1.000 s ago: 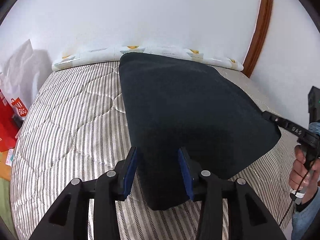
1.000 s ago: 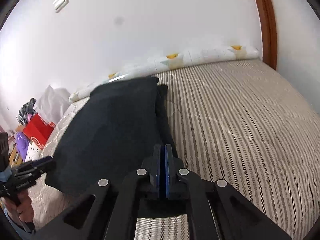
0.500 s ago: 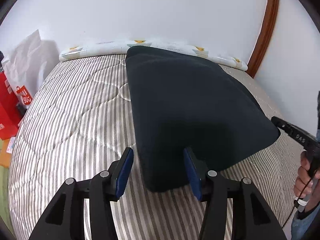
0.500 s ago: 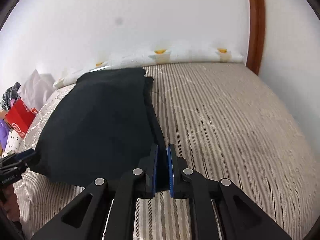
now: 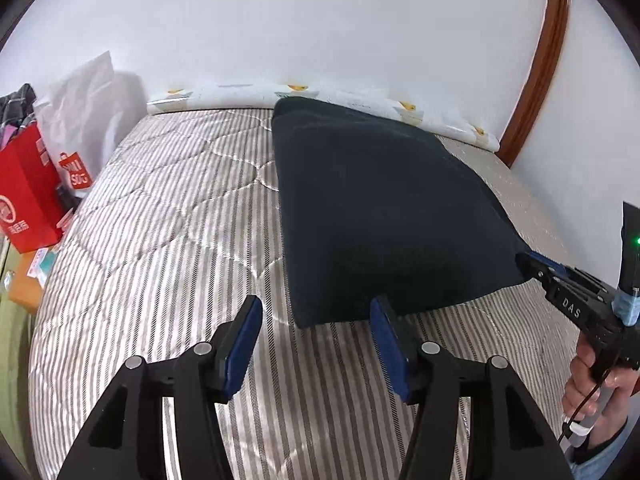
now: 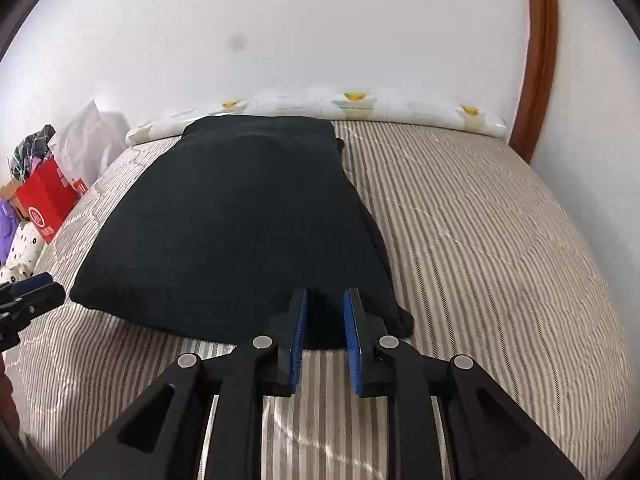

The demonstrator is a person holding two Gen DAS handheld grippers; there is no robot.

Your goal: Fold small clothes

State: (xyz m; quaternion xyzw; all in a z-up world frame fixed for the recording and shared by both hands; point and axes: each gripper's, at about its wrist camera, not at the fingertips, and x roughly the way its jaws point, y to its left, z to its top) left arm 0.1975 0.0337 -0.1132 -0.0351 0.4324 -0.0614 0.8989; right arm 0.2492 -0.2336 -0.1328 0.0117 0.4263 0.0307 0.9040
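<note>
While the red bag [image 5: 28, 192] sits cut off left of the bed [image 5: 160, 240], the left gripper [image 5: 316, 328] gapes empty near the dark garment [image 5: 380, 208]; the right gripper [image 6: 325, 316] stands parted at its hem.

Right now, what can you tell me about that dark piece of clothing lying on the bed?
The dark garment looks black to very dark navy, of soft, matte, thick-looking cloth. It lies flat on the striped mattress, its far end by the patterned bolster at the wall. Layers show along its right edge, so it seems folded. The left gripper is open just short of its near-left corner; the right gripper is open with its fingers either side of the near-right corner.
</note>
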